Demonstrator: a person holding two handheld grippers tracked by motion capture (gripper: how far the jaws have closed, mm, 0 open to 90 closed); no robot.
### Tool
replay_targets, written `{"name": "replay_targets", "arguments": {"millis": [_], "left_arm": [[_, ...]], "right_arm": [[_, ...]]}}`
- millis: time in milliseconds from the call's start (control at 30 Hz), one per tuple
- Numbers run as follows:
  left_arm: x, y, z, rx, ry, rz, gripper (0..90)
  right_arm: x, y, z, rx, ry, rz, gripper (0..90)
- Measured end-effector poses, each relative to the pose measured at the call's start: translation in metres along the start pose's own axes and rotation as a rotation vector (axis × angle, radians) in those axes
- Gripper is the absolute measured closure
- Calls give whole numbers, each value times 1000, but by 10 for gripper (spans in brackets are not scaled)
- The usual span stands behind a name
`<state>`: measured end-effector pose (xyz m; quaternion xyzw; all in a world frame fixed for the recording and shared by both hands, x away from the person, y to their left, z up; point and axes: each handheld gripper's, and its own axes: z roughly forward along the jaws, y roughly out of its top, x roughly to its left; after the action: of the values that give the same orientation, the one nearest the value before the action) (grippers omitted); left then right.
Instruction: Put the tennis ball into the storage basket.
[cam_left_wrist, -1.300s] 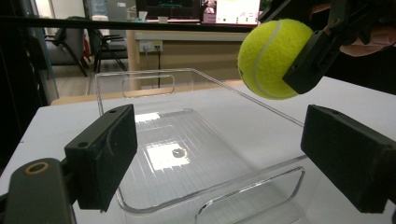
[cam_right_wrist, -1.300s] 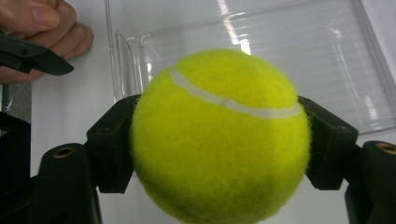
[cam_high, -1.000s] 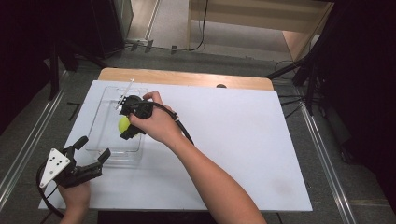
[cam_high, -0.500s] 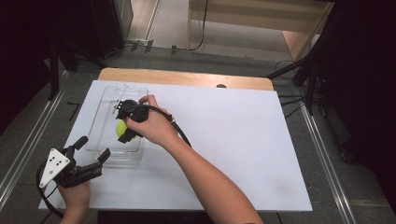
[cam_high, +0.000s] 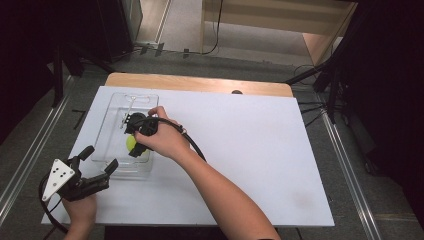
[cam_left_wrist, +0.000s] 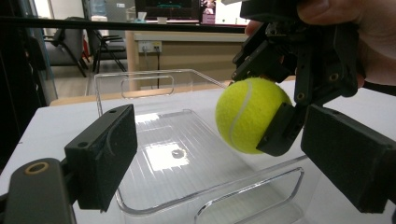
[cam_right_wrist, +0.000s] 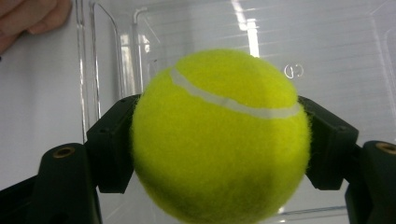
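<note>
A yellow-green tennis ball (cam_high: 131, 143) (cam_left_wrist: 250, 114) (cam_right_wrist: 219, 135) is clamped between the jaws of my right gripper (cam_high: 134, 142) (cam_right_wrist: 219, 149), which points down over a clear plastic tray (cam_high: 116, 120) (cam_left_wrist: 154, 149) (cam_right_wrist: 327, 42) at the table's left. The ball hangs just above the tray's floor. My left gripper (cam_high: 100, 161) (cam_left_wrist: 224, 154) rests level at the tray's near end, open, with nothing between its pads. In the left gripper view the right gripper (cam_left_wrist: 299, 70) and the ball show beyond its jaws.
The tray lies on a white sheet (cam_high: 250, 150) that covers a wooden table (cam_high: 200, 82). Metal rails (cam_high: 30, 165) run along the floor on both sides. Dark stands (cam_high: 330, 85) rise at the back right.
My right gripper has sunk with the ball from above the tray's rim down into the tray. The left gripper has kept still.
</note>
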<state>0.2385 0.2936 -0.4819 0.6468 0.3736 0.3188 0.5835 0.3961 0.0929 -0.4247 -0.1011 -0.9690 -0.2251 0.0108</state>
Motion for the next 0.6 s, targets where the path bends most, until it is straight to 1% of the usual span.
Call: {"name": "replay_targets", "arguments": {"millis": [67,167,233,300,333,367,433,467,500,567,600], "left_arm": [[0,0,0,0,0,0,113],[0,0,0,0,0,0,113],[0,0,0,0,0,0,113],[0,0,0,0,0,0,113],[0,0,0,0,0,0,113],[0,0,0,0,1,0,113],[0,0,0,0,1,1,113],[0,0,0,0,0,-1,113],[0,0,0,1,-1,2,113],[0,0,0,1,0,1,113],[0,0,0,1,0,0,113]], "right_arm": [[1,0,2,5,-4,-3,234],[2,-1,4,18,-3,10,234],[3,-1,7,25,-6,-3,230],[4,-2,7,27,-26,-12,195],[5,-2,7,28,-24,-11,157],[5,-2,6,28,-21,-14,149],[6,-2,4,19,-34,-20,146],[7,-2,1,16,-40,-14,109],[7,-3,0,13,-36,-14,102],[7,-4,-4,7,-47,-15,102],[6,-5,-7,-4,-56,-25,102]]}}
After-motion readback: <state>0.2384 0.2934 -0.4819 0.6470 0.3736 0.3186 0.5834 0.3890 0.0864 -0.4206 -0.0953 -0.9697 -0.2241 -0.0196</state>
